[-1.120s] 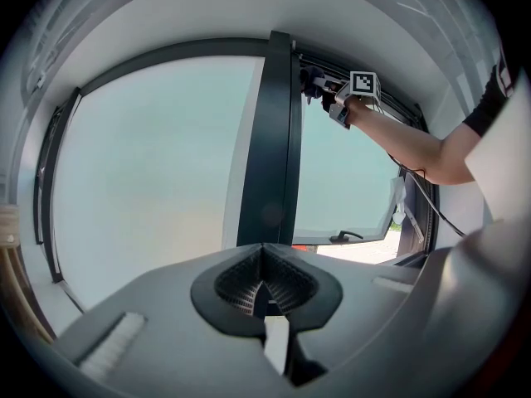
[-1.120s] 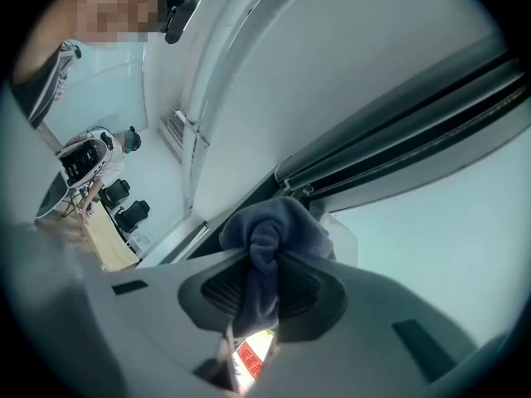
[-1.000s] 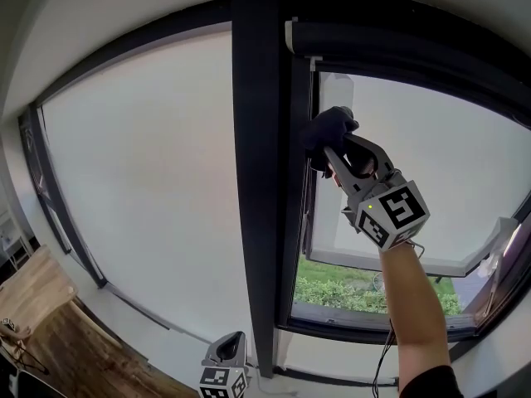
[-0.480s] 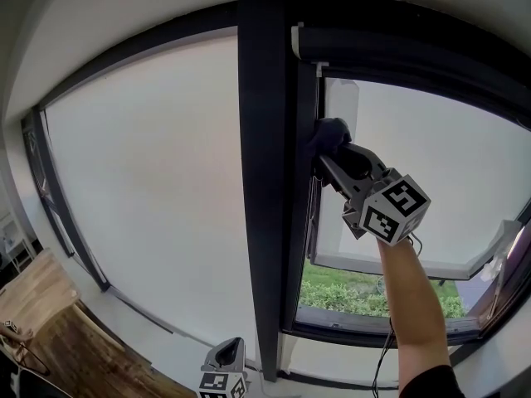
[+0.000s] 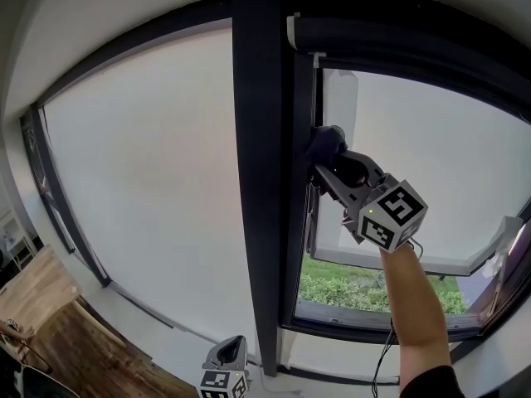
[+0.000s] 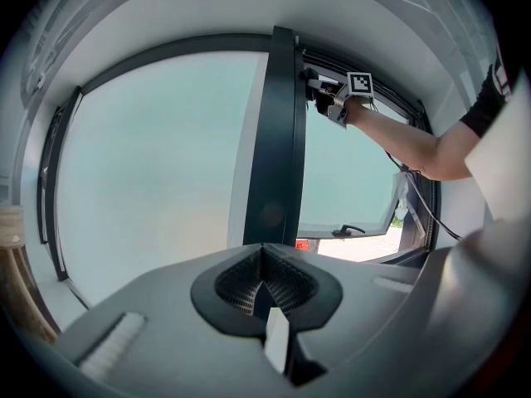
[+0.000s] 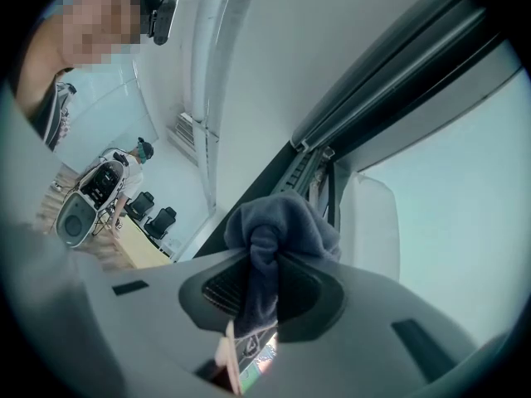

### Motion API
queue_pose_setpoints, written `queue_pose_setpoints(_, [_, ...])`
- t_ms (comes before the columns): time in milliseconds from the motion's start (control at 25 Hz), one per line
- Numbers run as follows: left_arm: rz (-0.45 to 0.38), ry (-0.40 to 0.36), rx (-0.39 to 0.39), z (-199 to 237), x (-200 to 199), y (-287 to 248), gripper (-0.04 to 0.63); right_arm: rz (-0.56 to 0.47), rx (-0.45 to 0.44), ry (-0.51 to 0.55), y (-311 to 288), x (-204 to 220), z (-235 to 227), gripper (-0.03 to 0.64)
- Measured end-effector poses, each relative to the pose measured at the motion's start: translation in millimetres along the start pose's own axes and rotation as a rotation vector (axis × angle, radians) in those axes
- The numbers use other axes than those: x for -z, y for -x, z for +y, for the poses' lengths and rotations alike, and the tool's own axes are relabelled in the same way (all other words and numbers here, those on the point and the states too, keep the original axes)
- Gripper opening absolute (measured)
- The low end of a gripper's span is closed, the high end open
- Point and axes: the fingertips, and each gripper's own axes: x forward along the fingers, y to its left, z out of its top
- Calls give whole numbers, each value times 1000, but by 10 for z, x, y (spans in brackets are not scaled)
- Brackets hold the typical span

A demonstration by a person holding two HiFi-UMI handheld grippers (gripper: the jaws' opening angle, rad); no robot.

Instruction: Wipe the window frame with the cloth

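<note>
Right gripper (image 5: 322,166) pinches cloth (image 5: 326,142) vs centre post (image 5: 257,181) of window frame; left gripper (image 5: 231,347) empty.

1 dark grey cloth, bunched, clamped betw. the right jaws, touching post's right side, upper part. Left gripper low, just left of post's foot, jaws pressed together, nothing betw. them. 2 grippers, 2 marker cubes (image 5: 392,214) w/ black-white square codes, no letters. 2 panes (image 5: 149,181), one each side of post. Right of post, low: 1 window handle (image 6: 348,230), 1 red sticker (image 6: 304,245), print too small to read.
</note>
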Motion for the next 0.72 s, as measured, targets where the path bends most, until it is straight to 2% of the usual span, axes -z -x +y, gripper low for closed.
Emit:
queue_pose_setpoints(240, [11, -5, -2, 38, 28, 1, 8, 6, -3, 0, 17, 48, 35, 71])
queue_pose_setpoints(720, [23, -11, 33, -25, 41, -74, 8, 87, -60, -7, 82, 268, 202, 71])
